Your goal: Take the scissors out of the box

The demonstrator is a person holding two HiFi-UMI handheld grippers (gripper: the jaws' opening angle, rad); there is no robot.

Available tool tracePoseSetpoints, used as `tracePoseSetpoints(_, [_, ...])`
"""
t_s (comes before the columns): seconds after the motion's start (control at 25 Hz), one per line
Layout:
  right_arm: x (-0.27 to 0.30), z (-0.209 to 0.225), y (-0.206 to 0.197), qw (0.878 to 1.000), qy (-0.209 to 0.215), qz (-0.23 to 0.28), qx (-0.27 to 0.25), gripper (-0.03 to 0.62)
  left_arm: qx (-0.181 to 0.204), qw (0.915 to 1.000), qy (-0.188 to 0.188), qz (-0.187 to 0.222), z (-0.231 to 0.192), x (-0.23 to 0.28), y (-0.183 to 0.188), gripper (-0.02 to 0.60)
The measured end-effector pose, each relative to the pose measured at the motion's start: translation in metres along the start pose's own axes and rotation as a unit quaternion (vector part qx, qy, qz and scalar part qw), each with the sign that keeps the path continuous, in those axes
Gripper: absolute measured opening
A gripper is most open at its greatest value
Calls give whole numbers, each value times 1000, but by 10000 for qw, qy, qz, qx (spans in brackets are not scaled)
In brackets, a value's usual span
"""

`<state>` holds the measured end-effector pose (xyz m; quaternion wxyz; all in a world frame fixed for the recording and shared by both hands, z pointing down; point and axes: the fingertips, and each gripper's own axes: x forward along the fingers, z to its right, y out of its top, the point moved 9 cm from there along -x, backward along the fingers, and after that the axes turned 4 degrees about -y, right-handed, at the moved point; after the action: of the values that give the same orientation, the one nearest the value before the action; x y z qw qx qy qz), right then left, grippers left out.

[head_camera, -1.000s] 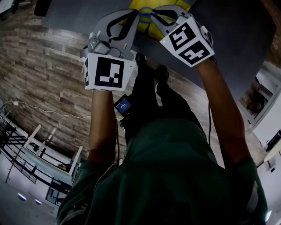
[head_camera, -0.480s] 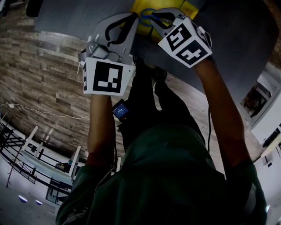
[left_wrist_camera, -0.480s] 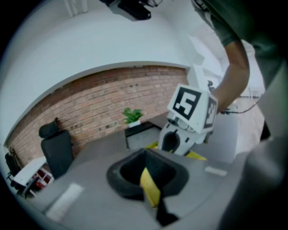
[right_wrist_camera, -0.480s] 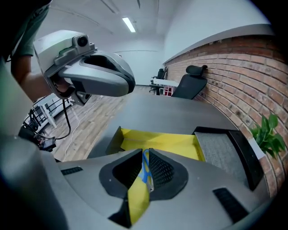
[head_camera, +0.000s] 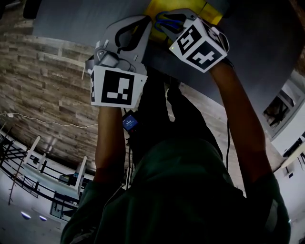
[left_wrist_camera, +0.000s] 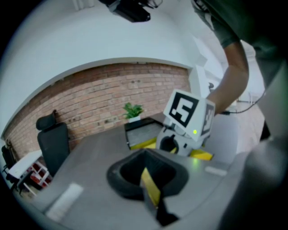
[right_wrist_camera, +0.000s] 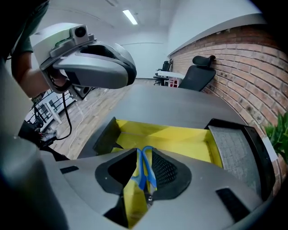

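Note:
An open yellow box (head_camera: 157,7) sits on the grey table (head_camera: 86,21), near its edge. My right gripper (head_camera: 161,21) reaches into it and is shut on the blue handles of the scissors (head_camera: 169,20). In the right gripper view the blue loops of the scissors (right_wrist_camera: 145,168) stand upright between the jaws of the right gripper (right_wrist_camera: 144,184), above the yellow box (right_wrist_camera: 180,139). My left gripper (head_camera: 144,24) is beside it, shut on the box's yellow wall (left_wrist_camera: 150,188). The scissors' blades are hidden.
A black lid with a grey foam lining (right_wrist_camera: 236,146) lies open beside the box. A black office chair (left_wrist_camera: 54,143) and a small potted plant (left_wrist_camera: 132,110) stand by the brick wall. A wooden floor (head_camera: 38,90) lies below the table's edge.
Both grippers have shifted slightly up and left in the head view. More of the blue scissors handles shows at the right gripper's tips than a second ago.

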<state>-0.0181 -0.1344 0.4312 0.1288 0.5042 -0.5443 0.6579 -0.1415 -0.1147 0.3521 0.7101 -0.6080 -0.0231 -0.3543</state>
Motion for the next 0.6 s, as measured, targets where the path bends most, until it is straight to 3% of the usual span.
tracePoseSetpoints(0.36, [20,-2,-4,9979,284,-529,-234,94,-67,10000,-43,42,-6,5,-5,0])
tracePoseSetpoints(0.6, [21,1,-6,9978,382,-524,-146,93,-85,9999,-74,39,-4,9,-6,0])
